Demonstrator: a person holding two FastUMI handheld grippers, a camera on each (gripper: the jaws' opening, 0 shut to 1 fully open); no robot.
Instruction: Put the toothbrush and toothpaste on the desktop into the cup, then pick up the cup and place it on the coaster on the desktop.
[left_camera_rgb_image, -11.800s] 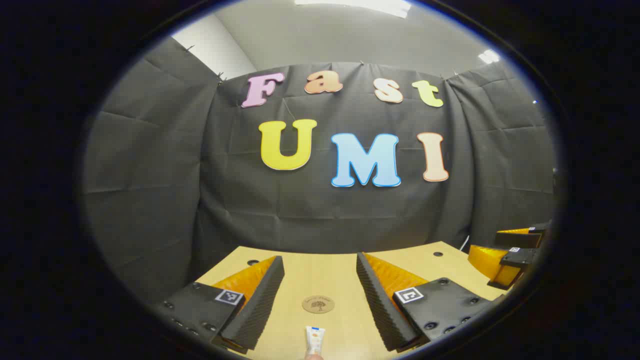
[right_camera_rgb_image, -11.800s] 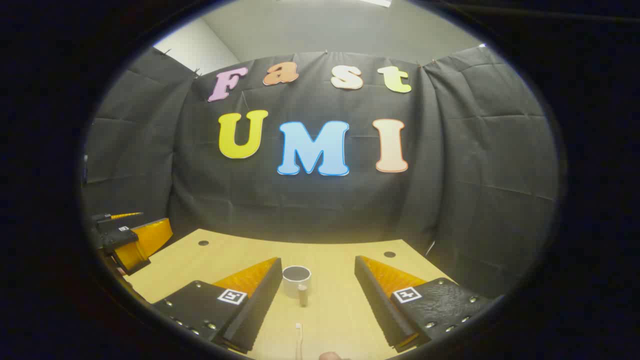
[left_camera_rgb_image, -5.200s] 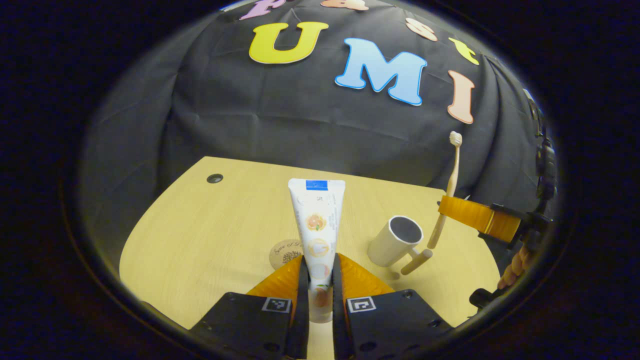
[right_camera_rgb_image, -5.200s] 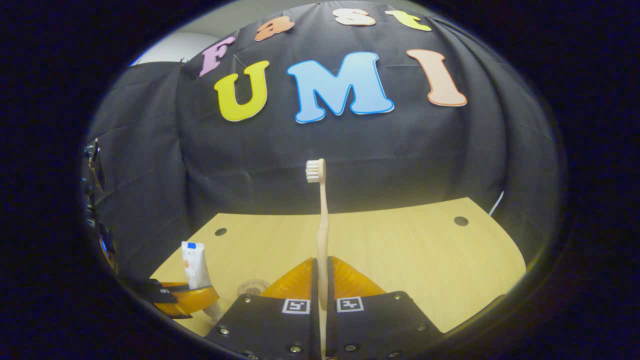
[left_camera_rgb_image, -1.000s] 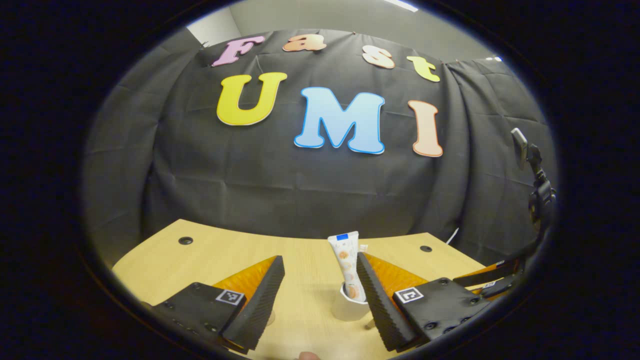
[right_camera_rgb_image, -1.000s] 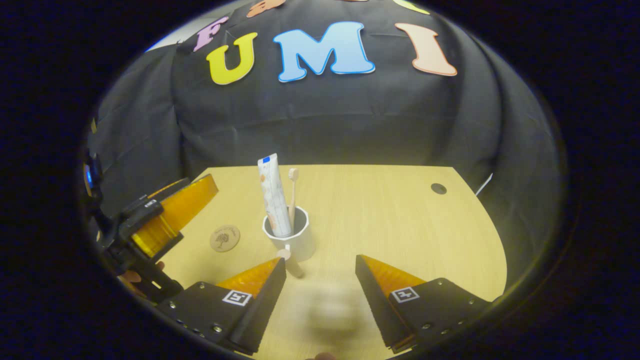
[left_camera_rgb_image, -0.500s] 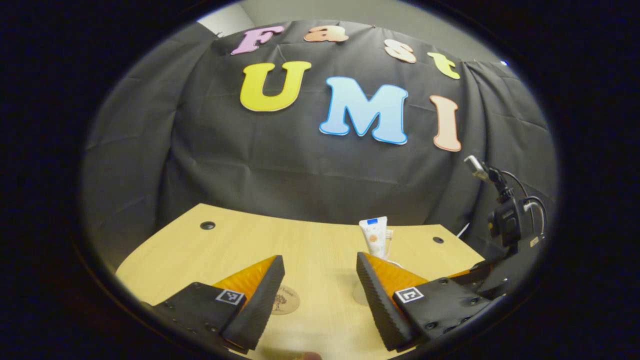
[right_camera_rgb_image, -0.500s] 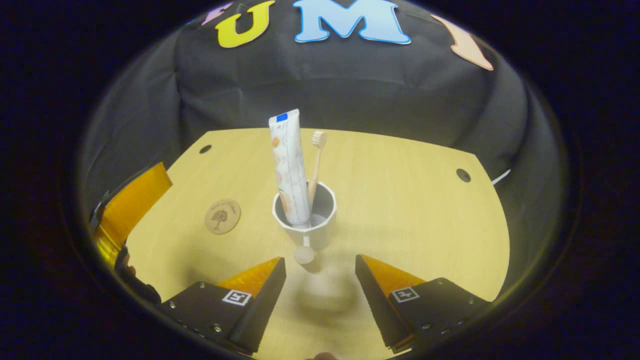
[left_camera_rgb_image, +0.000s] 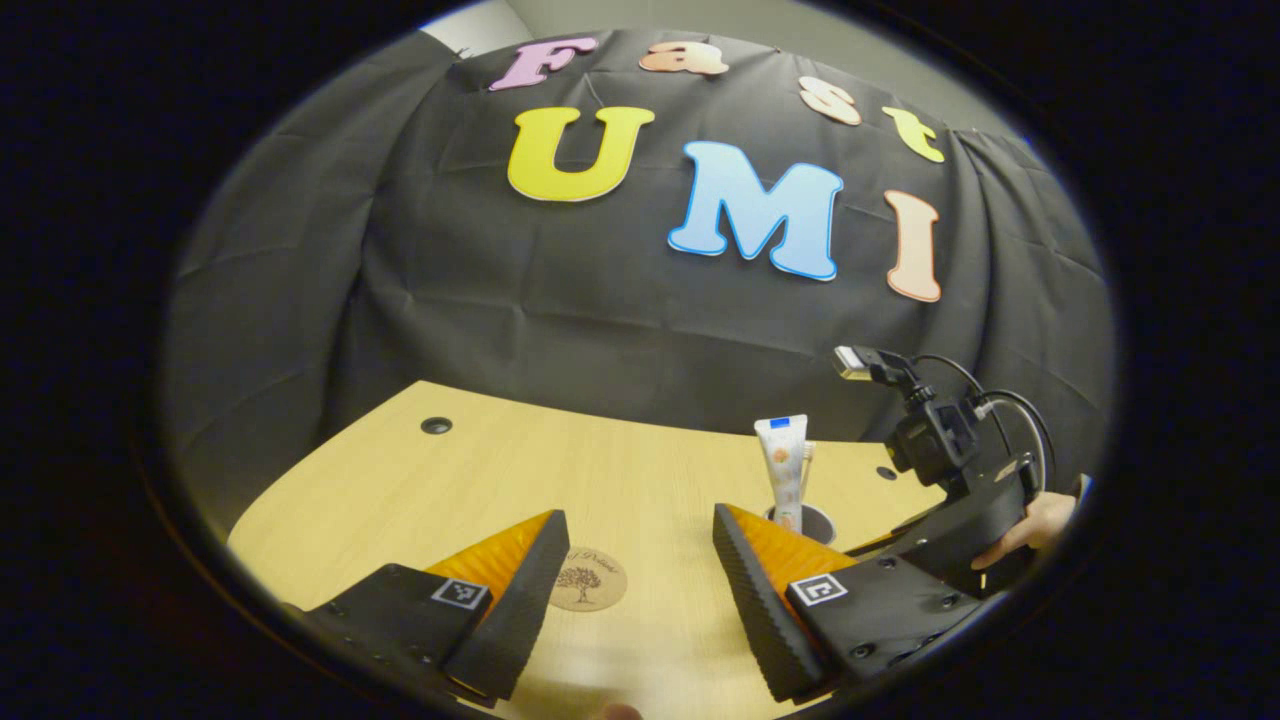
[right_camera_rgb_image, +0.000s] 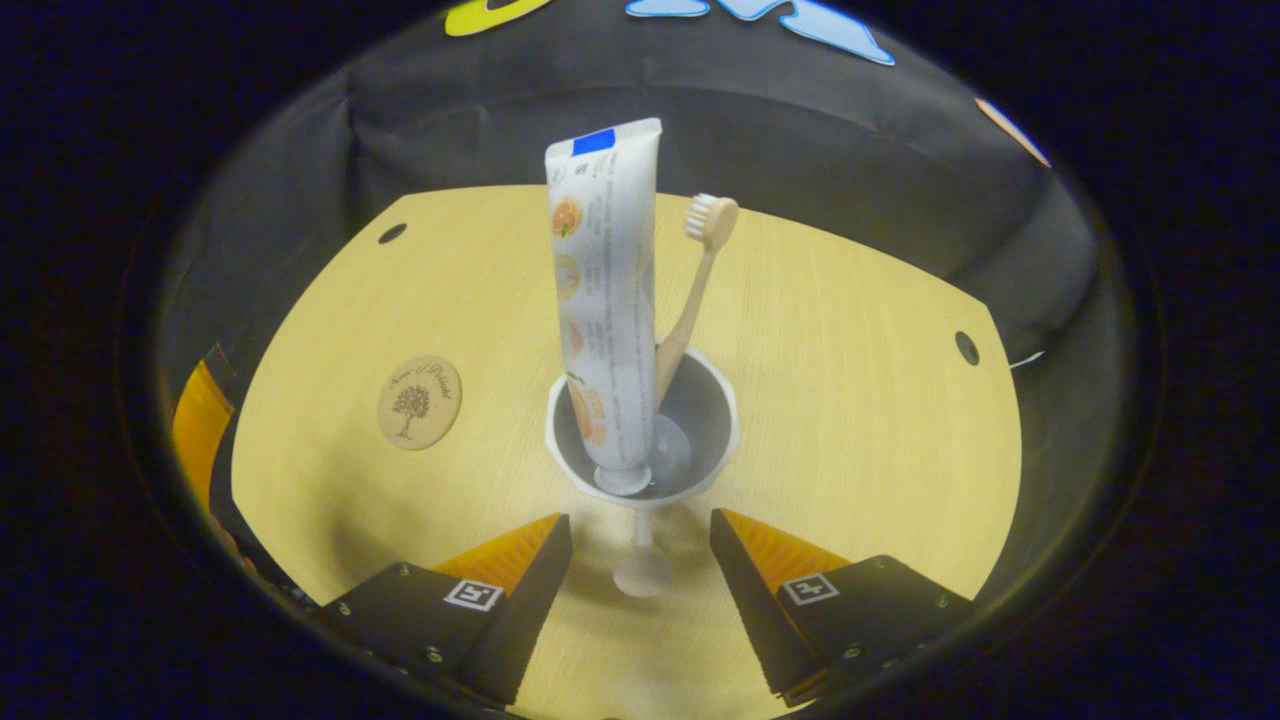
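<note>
A: What's my right gripper (right_camera_rgb_image: 640, 560) doing?

B: Its jaws are spread wide and hold nothing. I see the cup (right_camera_rgb_image: 715, 455) just ahead of it on the desk (right_camera_rgb_image: 850, 400), and the cup's handle (right_camera_rgb_image: 642, 570) points back into the gap between the fingers, touching neither.

A: And inside the cup?

B: The toothpaste (right_camera_rgb_image: 605, 300) stands nearly upright, cap down. The toothbrush (right_camera_rgb_image: 690, 290) leans just right of it, bristles up.

A: Where's the coaster (right_camera_rgb_image: 419, 402)?

B: Flat on the desk, left of the cup and well apart from it.

A: And my left gripper (left_camera_rgb_image: 640, 580)?

B: Also wide open and empty. In the left gripper view the coaster (left_camera_rgb_image: 587, 580) lies between its fingers, nearer the left one. The cup's rim (left_camera_rgb_image: 812, 520) peeks past the right finger, with the toothpaste (left_camera_rgb_image: 784, 470) rising out of it. Farther right I see the right gripper (left_camera_rgb_image: 950, 520) and a hand (left_camera_rgb_image: 1035, 525) on it.
</note>
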